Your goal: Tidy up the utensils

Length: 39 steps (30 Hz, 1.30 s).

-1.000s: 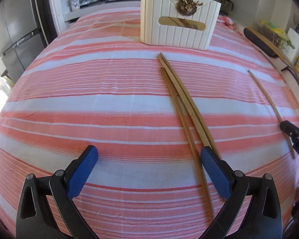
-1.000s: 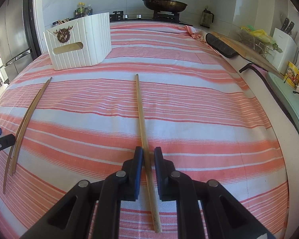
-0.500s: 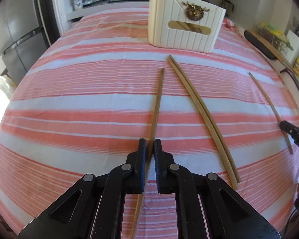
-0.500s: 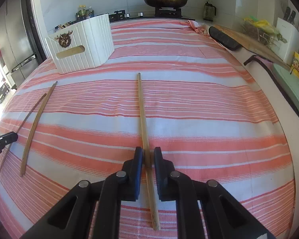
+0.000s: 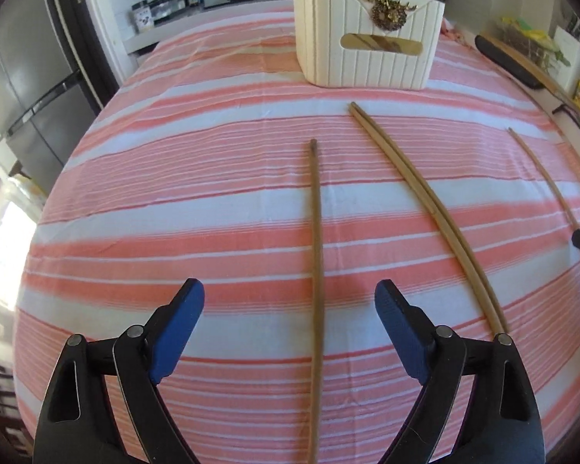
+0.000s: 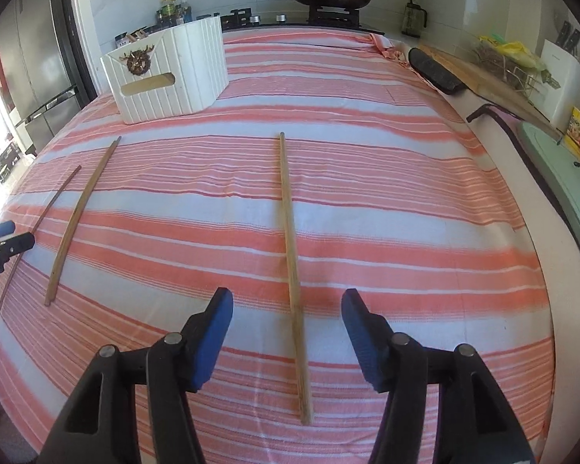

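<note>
The L gripper (image 5: 290, 305) is held wide open, w/ a long brown wooden chopstick (image 5: 315, 270) lying flat on the pink-and-white striped cloth (image 5: 174, 193) between its blue pads. The R gripper (image 6: 286, 319) is likewise spread around a second wooden chopstick (image 6: 293, 263). The white ribbed utensil box (image 5: 367, 50) is set well beyond.

Matt wooden chopsticks (image 5: 315, 255) on woven striped cloth (image 5: 174, 201)
</note>
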Each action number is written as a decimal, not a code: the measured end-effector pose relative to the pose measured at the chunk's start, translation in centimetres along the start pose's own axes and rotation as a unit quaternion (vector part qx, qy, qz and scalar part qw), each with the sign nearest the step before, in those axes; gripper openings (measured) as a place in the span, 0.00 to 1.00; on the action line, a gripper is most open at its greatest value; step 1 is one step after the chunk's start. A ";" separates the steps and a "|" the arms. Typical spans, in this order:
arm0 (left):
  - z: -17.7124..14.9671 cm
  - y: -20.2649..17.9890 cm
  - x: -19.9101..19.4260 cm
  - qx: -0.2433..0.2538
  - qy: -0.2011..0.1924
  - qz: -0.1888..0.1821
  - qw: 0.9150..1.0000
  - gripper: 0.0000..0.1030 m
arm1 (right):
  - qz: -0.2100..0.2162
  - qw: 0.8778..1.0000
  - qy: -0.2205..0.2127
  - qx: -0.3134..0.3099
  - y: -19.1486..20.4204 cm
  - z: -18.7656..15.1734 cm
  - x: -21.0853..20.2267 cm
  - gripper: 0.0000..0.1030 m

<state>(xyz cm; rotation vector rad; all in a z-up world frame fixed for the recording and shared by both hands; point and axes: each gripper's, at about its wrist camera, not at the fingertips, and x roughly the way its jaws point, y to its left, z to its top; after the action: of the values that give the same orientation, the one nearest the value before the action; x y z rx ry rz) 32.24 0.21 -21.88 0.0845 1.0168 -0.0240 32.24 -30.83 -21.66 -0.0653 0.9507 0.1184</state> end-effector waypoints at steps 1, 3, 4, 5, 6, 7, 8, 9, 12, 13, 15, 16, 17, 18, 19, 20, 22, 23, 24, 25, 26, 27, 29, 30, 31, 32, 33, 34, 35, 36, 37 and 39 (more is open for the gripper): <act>0.3 0.3 0.7 0.000 0.012 0.002 1.000 0.89 | 0.001 1.000 0.007 -0.005 0.0 0.3 0.5 0.58; 0.6 1.3 1.3 -0.016 0.022 -0.024 0.999 0.91 | 0.004 1.000 0.011 -0.016 -0.1 0.7 1.2 0.60; 0.8 1.6 1.5 -0.019 0.025 -0.028 0.999 0.91 | 0.006 1.000 0.015 -0.023 -0.1 0.9 1.3 0.60; 1.1 1.7 1.7 -0.014 0.027 -0.026 0.999 0.92 | 0.010 0.999 0.018 -0.027 -0.1 1.1 1.4 0.60; 1.3 1.7 1.8 -0.009 0.030 -0.029 0.999 0.92 | 0.016 0.999 0.025 -0.028 -0.3 1.3 1.5 0.60; 1.6 1.8 2.0 -0.006 0.033 -0.033 0.999 0.92 | 0.022 0.999 0.033 -0.032 -0.4 1.5 1.5 0.60; 1.8 1.8 2.1 -0.001 0.037 -0.036 0.999 0.92 | 0.027 0.998 0.041 -0.040 -0.5 1.7 1.5 0.60; 2.2 1.8 2.2 0.007 0.040 -0.039 0.998 0.91 | 0.032 0.997 0.052 -0.047 -0.5 2.0 1.6 0.60; 3.8 1.3 2.7 0.032 0.048 -0.051 0.997 0.76 | 0.042 0.994 0.086 -0.061 -0.7 3.3 2.2 0.56; 4.4 1.1 2.9 0.041 0.051 -0.055 0.996 0.72 | 0.047 0.992 0.094 -0.062 -0.7 4.0 2.6 0.49; 5.6 0.4 3.3 0.055 0.059 -0.059 0.995 0.58 | 0.048 0.991 0.105 -0.064 -0.6 5.6 3.6 0.41; 6.2 0.1 3.5 0.060 0.063 -0.060 0.994 0.54 | 0.043 0.991 0.108 -0.066 -0.5 6.5 4.3 0.37; 6.9 -0.3 3.8 0.065 0.065 -0.058 0.994 0.49 | 0.038 0.991 0.108 -0.066 -0.3 7.6 5.0 0.35; 7.4 -0.5 4.1 0.068 0.068 -0.057 0.994 0.41 | 0.041 0.991 0.110 -0.062 -0.2 8.6 5.7 0.35; 7.9 -0.8 4.3 0.069 0.072 -0.066 0.993 0.34 | 0.047 0.991 0.109 -0.055 -0.1 9.7 6.4 0.34; 8.3 -0.9 4.5 0.069 0.073 -0.070 0.992 0.23 | 0.053 0.991 0.109 -0.048 0.1 10.7 7.2 0.32; 9.0 -1.2 4.8 0.070 0.071 -0.067 0.993 0.05 | 0.044 0.993 0.102 -0.043 0.5 12.4 8.6 0.20; 9.2 -1.2 4.9 0.068 0.068 -0.065 0.993 0.05 | 0.036 0.994 0.095 -0.040 0.7 13.1 9.1 0.06; 9.3 -1.1 4.8 0.065 0.062 -0.060 0.994 0.04 | 0.038 0.994 0.096 -0.032 0.7 13.6 9.4 0.06; 9.4 -0.8 4.5 0.060 0.054 -0.054 0.995 0.04 | 0.042 0.994 0.094 -0.021 0.5 13.9 9.5 0.06; 9.4 -0.4 3.8 0.052 0.042 -0.055 0.996 0.04 | 0.047 0.995 0.088 -0.010 0.4 14.1 9.2 0.06; 9.4 0.2 2.7 0.041 0.027 -0.065 0.997 0.04 | 0.058 0.996 0.073 0.000 0.2 14.2 8.3 0.06; 9.4 1.3 -0.1 0.021 -0.005 -0.088 0.996 0.04 | 0.089 0.995 0.031 0.011 0.0 14.1 5.3 0.06; 9.3 1.7 -1.6 0.015 -0.022 -0.096 0.995 0.04 | 0.098 0.995 0.009 0.008 0.1 14.0 3.6 0.06; 9.2 2.2 -3.3 0.010 -0.041 -0.104 0.994 0.04 | 0.104 0.995 -0.014 0.001 0.3 13.9 1.7 0.06; 9.1 2.6 -5.0 0.005 -0.058 -0.114 0.992 0.04 | 0.110 0.993 -0.037 -0.005 0.5 13.6 -0.3 0.06; 9.0 3.0 -6.6 0.000 -0.075 -0.125 0.989 0.04 | 0.115 0.992 -0.058 -0.009 0.6 13.4 -2.1 0.06; 8.8 3.3 -8.2 -0.004 -0.091 -0.136 0.987 0.04 | 0.121 0.990 -0.076 -0.012 0.7 13.0 -3.9 0.06; 8.7 3.5 -9.6 -0.007 -0.105 -0.145 0.984 0.04 | 0.127 0.988 -0.091 -0.014 1.0 12.7 -5.5 0.06; 8.7 3.5 -10.7 -0.008 -0.118 -0.150 0.982 0.04 | 0.131 0.986 -0.105 -0.017 1.1 12.3 -7.0 0.06; 8.5 3.5 -11.9 -0.007 -0.132 -0.154 0.979 0.04 | 0.133 0.984 -0.119 -0.019 1.2 12.0 -8.4 0.06; 8.1 3.4 -13.8 -0.003 -0.154 -0.158 0.975 0.04 | 0.135 0.980 -0.145 -0.024 1.5 11.3 -10.6 0.06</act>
<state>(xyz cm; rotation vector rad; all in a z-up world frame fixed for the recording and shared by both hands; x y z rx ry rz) 32.06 2.64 -5.68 -0.0858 0.7109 -0.3160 35.11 -28.86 -6.51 0.0361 0.6615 0.3917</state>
